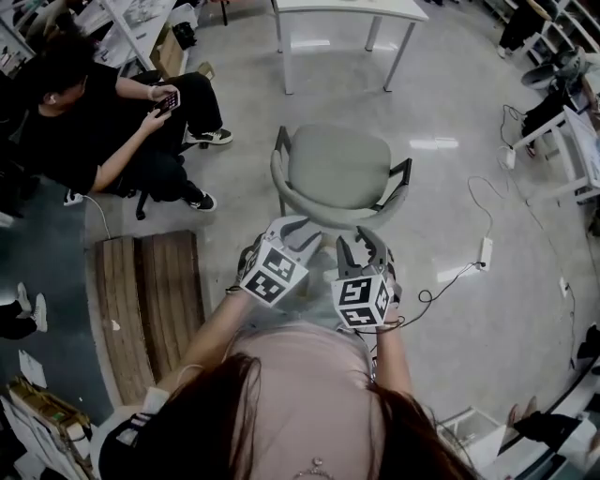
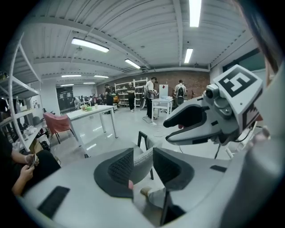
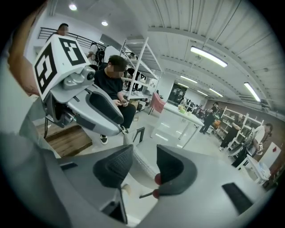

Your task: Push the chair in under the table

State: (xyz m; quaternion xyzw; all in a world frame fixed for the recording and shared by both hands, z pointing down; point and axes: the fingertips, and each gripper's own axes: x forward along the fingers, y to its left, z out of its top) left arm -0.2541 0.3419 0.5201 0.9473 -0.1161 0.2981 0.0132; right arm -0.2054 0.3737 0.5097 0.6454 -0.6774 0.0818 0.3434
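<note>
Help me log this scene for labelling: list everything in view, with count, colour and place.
chair: one, grey-green, centre floor, just ahead of the claws
table: one, white, beyond the chair, top of the head view
wooden boards: one patch, brown, floor at left
seated person: one, black clothes, upper left
power strip: one, white, floor at right, cabled
left claw: one, grey, open, astride the chair's back rim
right claw: one, grey, open, astride the same rim
</note>
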